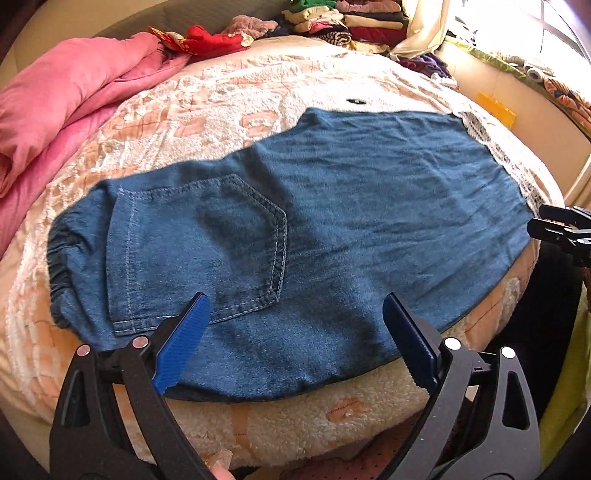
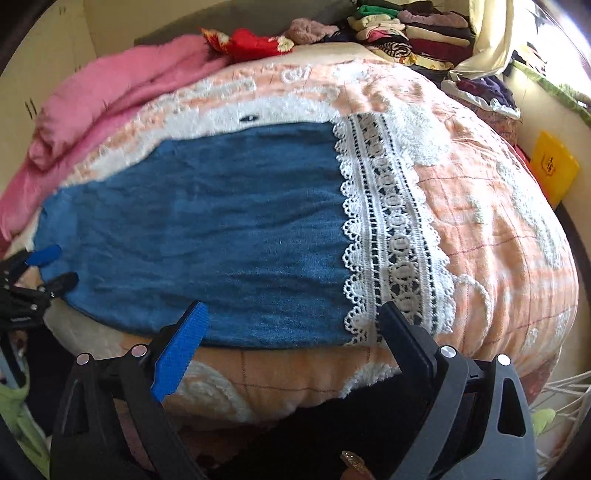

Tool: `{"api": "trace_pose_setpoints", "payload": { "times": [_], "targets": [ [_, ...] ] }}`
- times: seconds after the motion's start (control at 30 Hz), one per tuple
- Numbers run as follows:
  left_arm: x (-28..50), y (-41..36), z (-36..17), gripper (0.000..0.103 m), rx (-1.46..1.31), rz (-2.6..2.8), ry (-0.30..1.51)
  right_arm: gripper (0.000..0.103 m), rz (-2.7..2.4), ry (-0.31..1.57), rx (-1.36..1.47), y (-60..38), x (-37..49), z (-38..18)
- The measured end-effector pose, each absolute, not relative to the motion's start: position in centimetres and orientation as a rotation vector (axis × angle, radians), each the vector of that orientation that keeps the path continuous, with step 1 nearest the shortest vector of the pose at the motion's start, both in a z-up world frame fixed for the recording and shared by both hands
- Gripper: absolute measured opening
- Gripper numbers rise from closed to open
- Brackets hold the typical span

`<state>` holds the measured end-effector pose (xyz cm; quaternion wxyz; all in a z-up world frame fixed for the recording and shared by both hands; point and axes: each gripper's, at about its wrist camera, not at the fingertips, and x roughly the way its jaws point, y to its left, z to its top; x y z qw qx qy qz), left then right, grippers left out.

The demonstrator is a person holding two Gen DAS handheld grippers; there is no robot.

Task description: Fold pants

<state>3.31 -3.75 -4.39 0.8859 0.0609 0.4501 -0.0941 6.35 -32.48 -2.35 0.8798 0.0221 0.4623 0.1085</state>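
Observation:
Blue denim pants (image 1: 295, 236) lie flat across the bed, folded leg on leg, back pocket (image 1: 207, 251) up and elastic waistband (image 1: 61, 258) at the left. Their white lace hem (image 2: 391, 236) lies at the right end. My left gripper (image 1: 295, 332) is open and empty, hovering over the near edge of the seat part. My right gripper (image 2: 291, 332) is open and empty, over the near edge by the hem. Each gripper shows at the edge of the other's view: the right gripper in the left wrist view (image 1: 554, 229), the left gripper in the right wrist view (image 2: 55, 267).
The pants rest on a peach and white tufted bedspread (image 2: 498, 229). A pink blanket (image 1: 62, 110) lies bunched at the far left. Stacks of folded clothes (image 1: 354, 22) sit at the far end. A yellow box (image 2: 554, 166) stands by the right wall.

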Motion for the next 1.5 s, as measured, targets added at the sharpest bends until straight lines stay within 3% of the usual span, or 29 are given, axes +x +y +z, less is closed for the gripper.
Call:
{"api": "trace_pose_setpoints", "payload": {
  "times": [0.4,1.5],
  "targets": [
    [2.3,-3.9,-1.3,0.093,0.121,-0.181,0.881,0.098,0.182,0.867,0.098,-34.7,4.2,0.8],
    [3.4,-12.3,3.3,0.093,0.201,-0.287,0.788,0.098,0.100,0.696,0.171,-39.5,1.2,5.0]
  ]
}}
